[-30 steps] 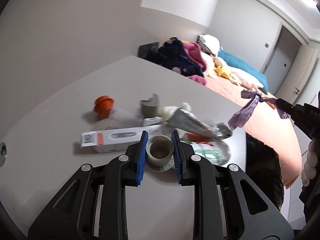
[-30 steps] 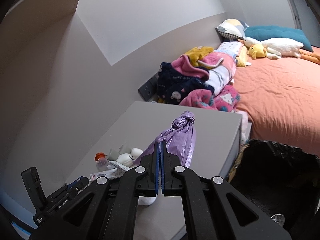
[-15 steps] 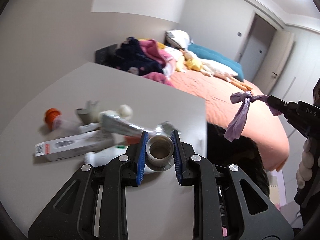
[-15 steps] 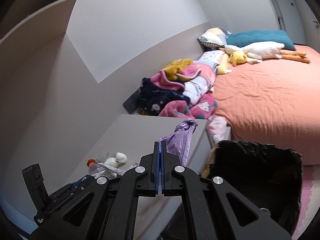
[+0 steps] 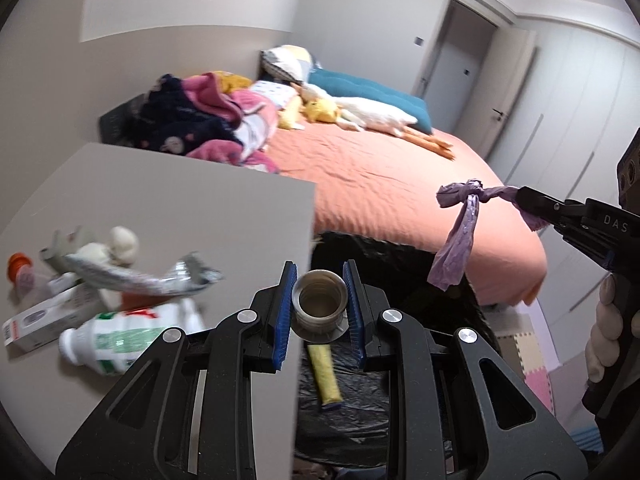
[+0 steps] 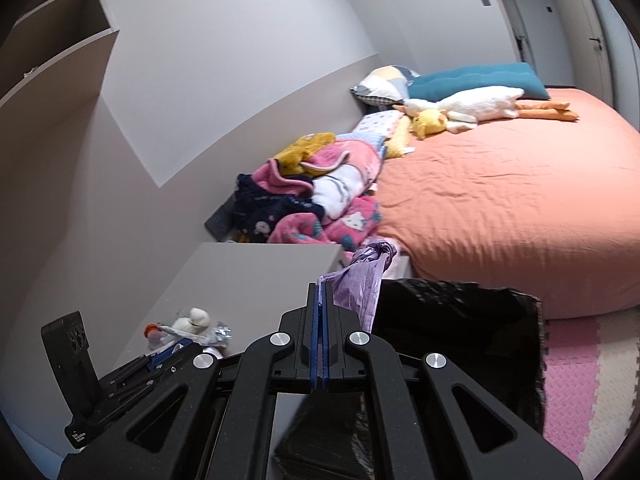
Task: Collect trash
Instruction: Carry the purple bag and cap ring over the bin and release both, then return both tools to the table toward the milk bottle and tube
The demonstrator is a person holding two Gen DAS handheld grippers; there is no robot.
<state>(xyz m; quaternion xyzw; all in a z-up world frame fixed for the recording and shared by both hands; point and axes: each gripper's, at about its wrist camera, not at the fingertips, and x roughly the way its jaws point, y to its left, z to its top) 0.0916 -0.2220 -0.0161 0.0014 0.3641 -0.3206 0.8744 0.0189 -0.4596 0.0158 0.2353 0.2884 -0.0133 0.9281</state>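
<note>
Both grippers have travelled off the grey table (image 5: 180, 208) since the earlier frames and now hang over the black plastic-lined trash bin (image 5: 400, 256) that stands against the table's edge, between the table and the orange-covered bed (image 5: 392, 184). The left gripper (image 5: 319, 304) pinches a small round metal-rimmed cup (image 5: 319, 300) between its blue pads, directly above the bin's mouth, where a yellow wrapped stick (image 5: 326, 372) lies on the liner. The right gripper (image 6: 319, 312) is pressed together on a knotted purple plastic bag (image 6: 360, 284), which dangles above the bin's rim. Left behind on the table, back from the bin, are a crumpled silver foil tube (image 5: 136, 280), a white bottle with green print (image 5: 120, 340), a white carton (image 5: 40, 316) and an orange-capped bottle (image 5: 20, 268).
</note>
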